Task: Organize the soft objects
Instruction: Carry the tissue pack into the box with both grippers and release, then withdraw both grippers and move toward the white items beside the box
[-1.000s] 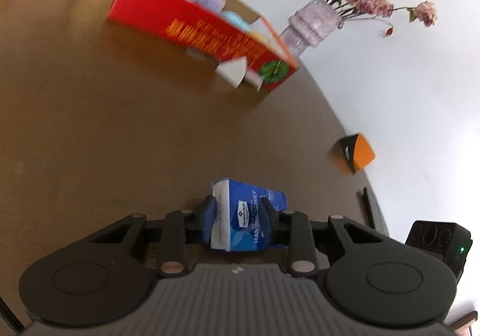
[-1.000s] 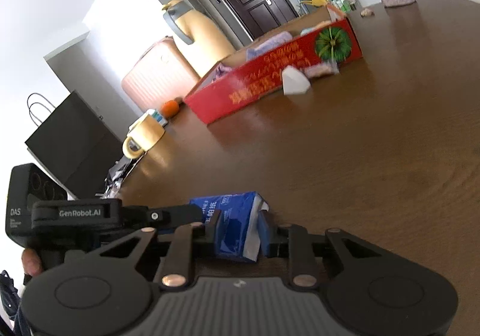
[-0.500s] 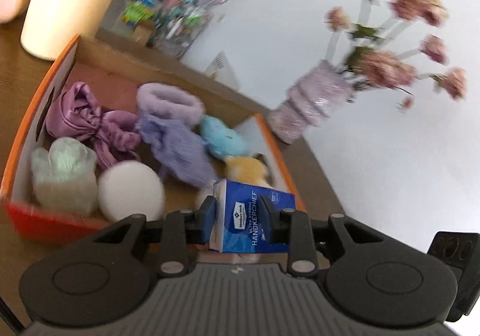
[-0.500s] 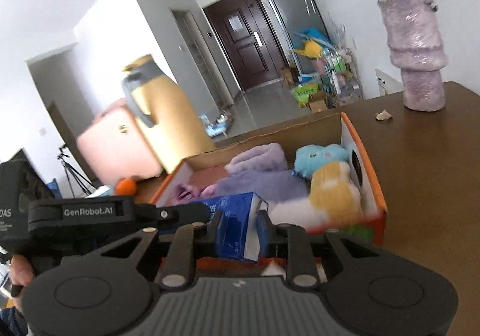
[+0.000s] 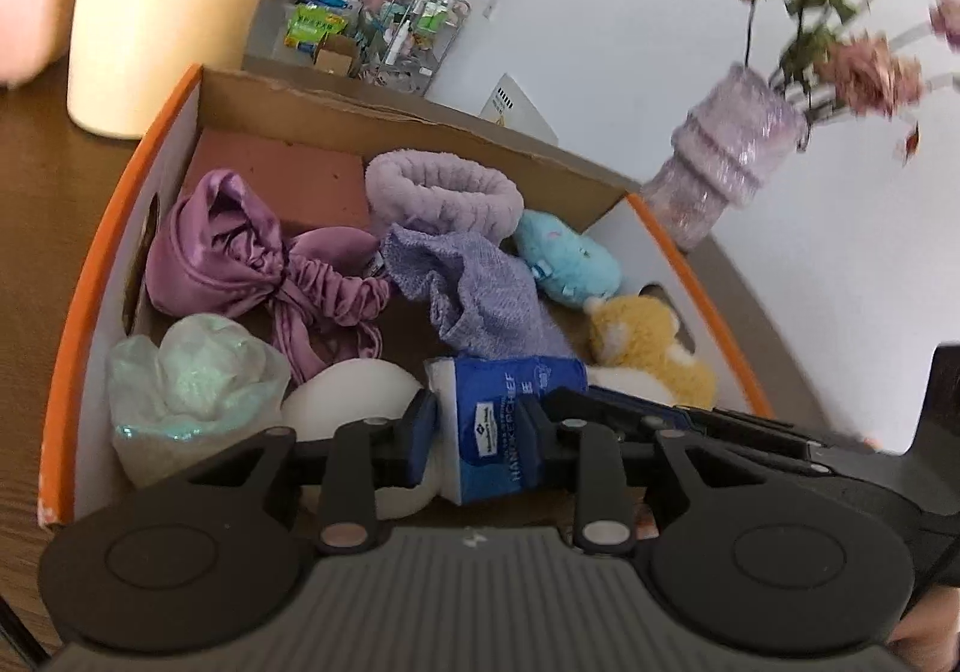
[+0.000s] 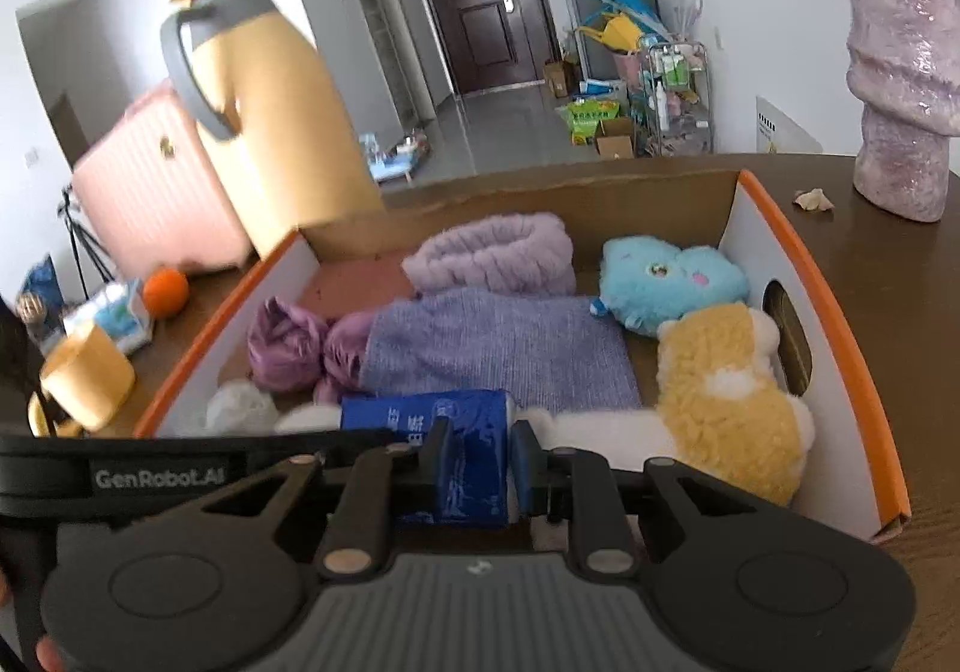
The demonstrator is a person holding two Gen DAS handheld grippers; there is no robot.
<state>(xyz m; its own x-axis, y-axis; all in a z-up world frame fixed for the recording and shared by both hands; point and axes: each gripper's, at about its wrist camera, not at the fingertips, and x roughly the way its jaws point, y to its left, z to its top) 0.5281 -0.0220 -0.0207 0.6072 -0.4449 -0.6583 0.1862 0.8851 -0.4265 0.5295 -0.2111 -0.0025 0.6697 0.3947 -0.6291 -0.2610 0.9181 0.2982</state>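
Observation:
Both grippers are shut on one blue tissue pack point(image 5: 498, 420), each on one end, holding it just over the near side of the orange-rimmed cardboard box point(image 5: 84, 276). My left gripper point(image 5: 477, 429) grips it in the left wrist view; my right gripper point(image 6: 477, 462) grips the pack point(image 6: 468, 450) in the right wrist view. The box point(image 6: 840, 324) holds a purple satin scrunchie point(image 5: 240, 252), a lilac cloth point(image 6: 498, 348), a fluffy lilac band point(image 5: 444, 186), a blue plush point(image 6: 672, 282), a yellow plush point(image 6: 726, 396) and a white ball point(image 5: 348, 390).
A yellow thermos jug point(image 6: 270, 108) stands behind the box on the left. A lilac vase with dried roses point(image 5: 726, 162) stands on the right of the brown table point(image 6: 900, 276). An orange point(image 6: 165, 291) and a yellow cup point(image 6: 87, 375) sit far left.
Both grippers have carried the tissue pack from low over the bare table up to the box and over its near edge. The grip has stayed shut.

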